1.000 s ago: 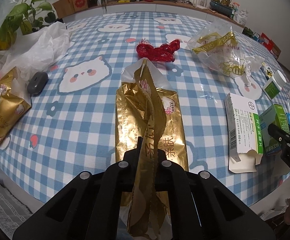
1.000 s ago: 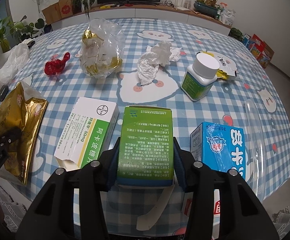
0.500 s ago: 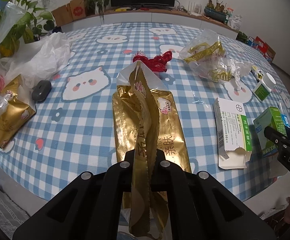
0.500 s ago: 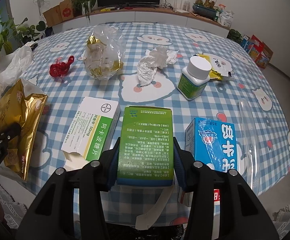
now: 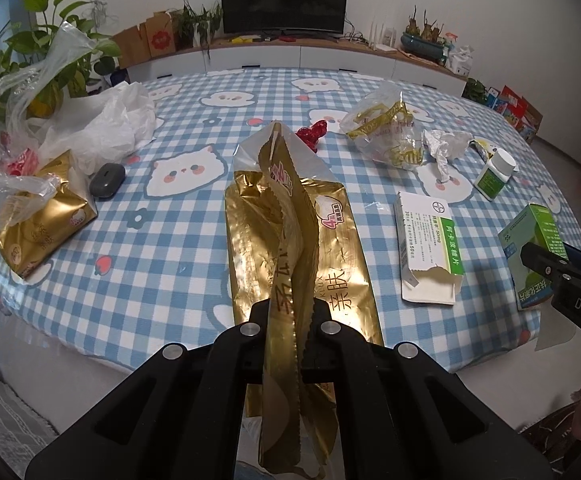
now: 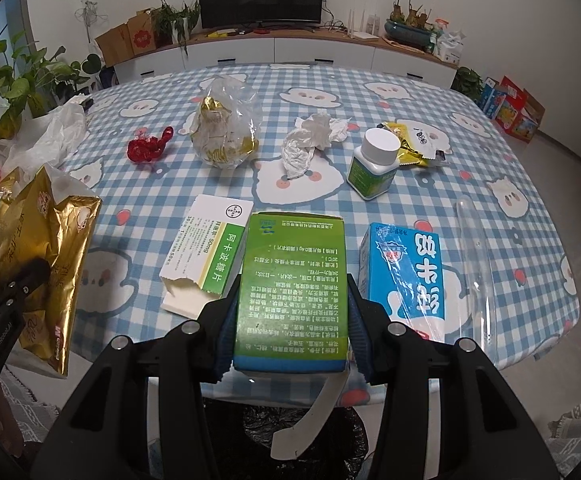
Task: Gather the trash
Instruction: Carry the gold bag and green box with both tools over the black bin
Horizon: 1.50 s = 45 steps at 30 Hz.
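Observation:
My left gripper (image 5: pixel 288 312) is shut on the edge of an empty gold foil wrapper (image 5: pixel 290 240), which hangs lifted over the near table edge. From the right wrist view the same gold wrapper (image 6: pixel 46 248) dangles at the left with the left gripper (image 6: pixel 30 276) on it. My right gripper (image 6: pixel 292 304) is shut on a green medicine box (image 6: pixel 292 280), held off the checked tablecloth (image 6: pixel 490 152); its white flap hangs below. In the left wrist view that green box (image 5: pixel 530 248) shows at the far right. A black bin bag (image 6: pixel 302 436) lies under the right gripper.
On the table lie a white-and-green box (image 6: pixel 206 256), a blue box (image 6: pixel 406 276), a white-capped bottle (image 6: pixel 374 164), crumpled tissue (image 6: pixel 310 140), a clear bag with gold scraps (image 6: pixel 224 132), a red wrapper (image 6: pixel 148 148), a yellow packet (image 6: pixel 414 148), a second gold pack (image 5: pixel 38 224), white plastic bags (image 5: pixel 102 128) and a grey case (image 5: pixel 106 180).
Both grippers have risen and drawn back from the table, carrying the gold wrapper and the green box with them; more of the room and the table edge shows now.

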Each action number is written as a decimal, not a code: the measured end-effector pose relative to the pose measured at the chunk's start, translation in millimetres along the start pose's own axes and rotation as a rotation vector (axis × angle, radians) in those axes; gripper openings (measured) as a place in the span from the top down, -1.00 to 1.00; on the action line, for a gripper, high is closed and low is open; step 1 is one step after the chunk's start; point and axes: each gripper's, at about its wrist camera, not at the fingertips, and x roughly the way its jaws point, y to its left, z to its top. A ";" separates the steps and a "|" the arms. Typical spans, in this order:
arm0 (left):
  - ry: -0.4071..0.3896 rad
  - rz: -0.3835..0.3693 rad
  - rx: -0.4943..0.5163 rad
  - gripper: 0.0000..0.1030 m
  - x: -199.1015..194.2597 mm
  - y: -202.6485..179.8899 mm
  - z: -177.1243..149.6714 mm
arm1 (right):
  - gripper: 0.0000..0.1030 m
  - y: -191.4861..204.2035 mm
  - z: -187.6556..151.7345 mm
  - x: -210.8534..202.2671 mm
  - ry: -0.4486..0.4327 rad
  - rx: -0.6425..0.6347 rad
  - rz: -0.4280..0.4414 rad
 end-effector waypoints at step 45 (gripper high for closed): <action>0.065 0.016 -0.051 0.99 -72.7 -12.8 -154.9 | 0.14 14.4 -140.0 -43.8 0.055 -0.061 0.039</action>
